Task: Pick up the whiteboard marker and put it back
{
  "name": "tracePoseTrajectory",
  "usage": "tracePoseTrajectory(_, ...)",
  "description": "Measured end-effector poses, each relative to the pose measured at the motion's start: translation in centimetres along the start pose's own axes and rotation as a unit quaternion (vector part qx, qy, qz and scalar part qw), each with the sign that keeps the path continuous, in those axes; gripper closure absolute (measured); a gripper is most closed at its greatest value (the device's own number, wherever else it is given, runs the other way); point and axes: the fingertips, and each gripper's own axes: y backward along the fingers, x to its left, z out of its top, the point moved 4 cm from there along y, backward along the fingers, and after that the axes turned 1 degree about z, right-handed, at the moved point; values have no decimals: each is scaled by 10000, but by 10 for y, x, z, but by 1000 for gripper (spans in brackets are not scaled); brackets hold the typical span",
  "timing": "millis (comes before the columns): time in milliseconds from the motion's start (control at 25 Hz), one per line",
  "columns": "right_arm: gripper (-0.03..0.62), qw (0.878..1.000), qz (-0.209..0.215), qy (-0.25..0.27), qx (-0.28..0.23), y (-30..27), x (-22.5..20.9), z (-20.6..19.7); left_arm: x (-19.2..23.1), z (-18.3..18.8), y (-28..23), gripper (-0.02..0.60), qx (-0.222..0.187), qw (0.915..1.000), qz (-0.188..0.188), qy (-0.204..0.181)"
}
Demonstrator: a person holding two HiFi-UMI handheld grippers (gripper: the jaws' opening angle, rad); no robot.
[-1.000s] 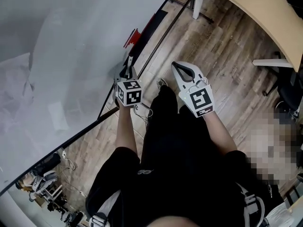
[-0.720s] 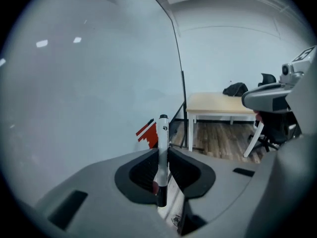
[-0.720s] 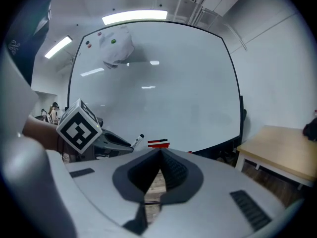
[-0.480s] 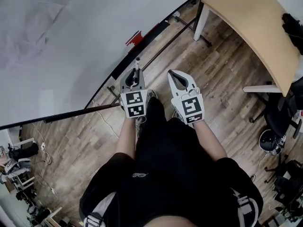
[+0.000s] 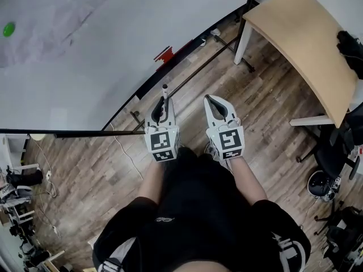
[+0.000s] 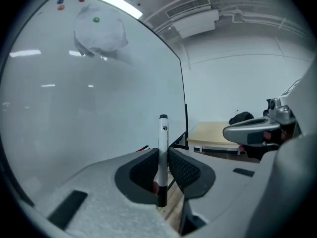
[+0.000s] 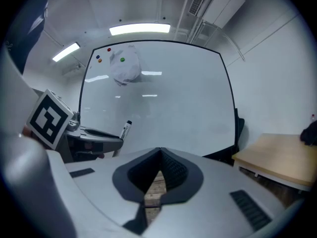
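We hold the grey left gripper (image 5: 163, 105) with its jaws closed on the slim white whiteboard marker with a black cap (image 5: 165, 90). In the left gripper view the marker (image 6: 163, 143) stands upright between the ribbed black pads (image 6: 184, 170). Its cap rises above the jaws and its dark lower end shows below them. The grey right gripper (image 5: 211, 100) is just beside the left one and does not touch it. Its jaws meet at the tips and hold nothing (image 7: 159, 155). Both grippers point toward the large white whiteboard (image 5: 85, 50), above the brown wooden plank floor (image 5: 113, 169). A small red object (image 5: 164, 54) sits at the lower edge of the board. A light wooden table with white legs (image 5: 300, 33) stands to our right.
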Motion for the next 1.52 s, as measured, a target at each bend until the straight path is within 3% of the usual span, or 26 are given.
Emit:
tracePoseTrajectory(240, 592, 9994, -323, -39, -148, 20, 7, 20, -10, 19, 30, 515, -234, 9992, -322, -64)
tracePoseTrajectory(400, 592, 9989, -395, 126, -221, 23, 27, 38, 1, 33, 52, 515, -441, 9976, -502, 168)
tracePoseTrajectory(800, 592, 9972, -617, 340, -260, 23, 85, 47, 33, 27, 83, 515, -748, 9937, -783, 298)
tracePoseTrajectory(1200, 592, 9940, -1056, 271, -45, 27, 104, 34, 60, 5, 91, 515, -679, 9919, -1026, 325)
tracePoseTrajectory(1520, 592, 9921, -1250, 124, 45, 23, 80, 19, 44, -6, 61, 515, -486, 9903, -1274, 286)
